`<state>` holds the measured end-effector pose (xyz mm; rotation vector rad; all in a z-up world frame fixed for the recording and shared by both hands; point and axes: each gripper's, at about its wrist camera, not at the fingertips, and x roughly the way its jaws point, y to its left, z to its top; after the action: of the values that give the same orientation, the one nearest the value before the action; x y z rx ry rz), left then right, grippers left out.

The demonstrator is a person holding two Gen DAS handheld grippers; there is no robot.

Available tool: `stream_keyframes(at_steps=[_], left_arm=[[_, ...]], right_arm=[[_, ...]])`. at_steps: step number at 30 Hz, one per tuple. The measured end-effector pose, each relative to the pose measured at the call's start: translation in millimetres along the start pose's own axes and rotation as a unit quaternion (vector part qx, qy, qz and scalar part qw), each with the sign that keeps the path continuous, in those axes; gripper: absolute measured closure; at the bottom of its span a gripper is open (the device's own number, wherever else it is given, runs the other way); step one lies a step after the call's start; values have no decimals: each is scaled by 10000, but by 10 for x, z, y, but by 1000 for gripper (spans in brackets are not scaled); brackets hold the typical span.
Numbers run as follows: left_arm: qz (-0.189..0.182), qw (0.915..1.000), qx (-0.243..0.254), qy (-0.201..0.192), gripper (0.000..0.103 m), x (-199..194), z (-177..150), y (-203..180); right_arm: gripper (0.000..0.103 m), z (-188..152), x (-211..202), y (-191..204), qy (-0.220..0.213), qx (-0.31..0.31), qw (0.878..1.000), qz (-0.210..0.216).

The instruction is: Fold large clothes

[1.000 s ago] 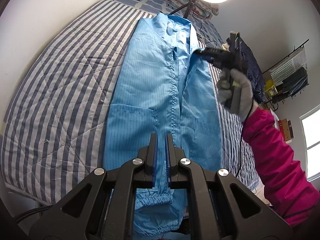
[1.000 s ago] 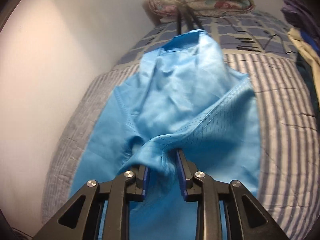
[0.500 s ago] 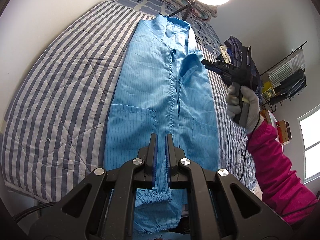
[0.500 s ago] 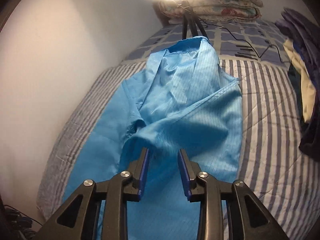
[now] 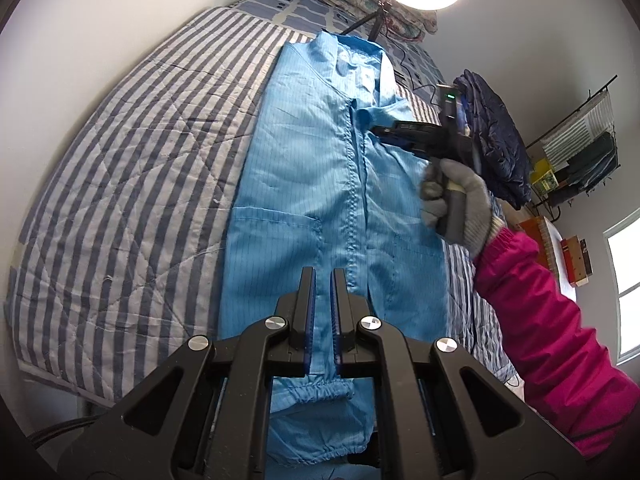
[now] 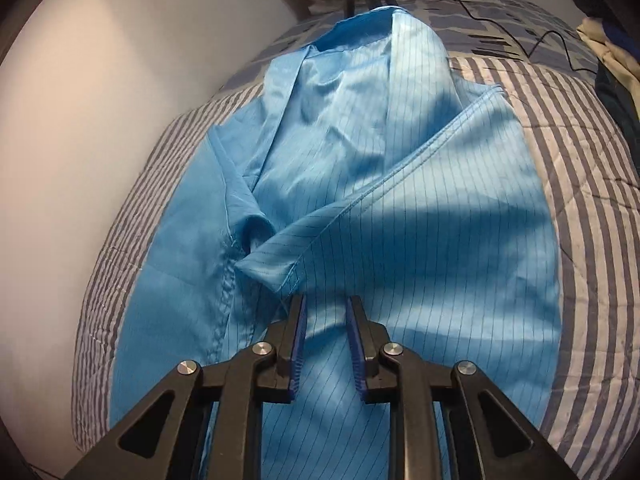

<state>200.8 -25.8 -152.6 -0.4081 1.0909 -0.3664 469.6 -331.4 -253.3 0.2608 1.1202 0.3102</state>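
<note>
Your blue-and-white striped quilted bedspread (image 5: 132, 168) carries the light blue pinstriped coat (image 5: 304, 184), laid flat lengthwise. Your right gripper (image 6: 325, 303) hovers over its chest, jaws apart, empty. Your left gripper (image 5: 322, 276) hangs above the hem, jaws narrowly parted, empty.

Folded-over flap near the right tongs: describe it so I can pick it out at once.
On the striped bedspread lies a blue coat. Just beyond the right tongs, a pointed hemmed corner lies turned over beside the zipper, the only stitched, doubled edge there.
</note>
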Motion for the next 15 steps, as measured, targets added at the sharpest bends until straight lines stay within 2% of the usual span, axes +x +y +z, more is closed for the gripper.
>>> stream_keyframes(at_steps=[2,4,5,6,8,10,13,15], left_arm=[[4,10000,-33,8,98,-14,3,45],[-15,10000,-47,23,77,-25,1,90],[-15,10000,-61,-12,57,-38,-10,123],[-3,9999,-87,-61,49,-53,-21,150],[64,9999,-57,-61,49,-49,-53,217],[147,9999,-71,-29,49,-24,-85,293],[284,9994,-142,119,49,70,-167,460],[267,9988,-316,270,49,147,-240,579]], right_arm=[[76,-62,-222,4,-145,99,9998,69],[74,-163,-518,38,-386,5,9992,35],[71,-218,-656,71,-520,-75,9986,-32],[69,-313,-868,113,-726,-208,9971,-110],[58,-526,-1254,188,-1038,-461,9932,-255],[56,-757,-1571,236,-1153,-619,9910,-288],[45,-1133,-1950,281,-1100,-661,9915,-197],[44,-1419,-2098,309,-993,-665,9925,-251]])
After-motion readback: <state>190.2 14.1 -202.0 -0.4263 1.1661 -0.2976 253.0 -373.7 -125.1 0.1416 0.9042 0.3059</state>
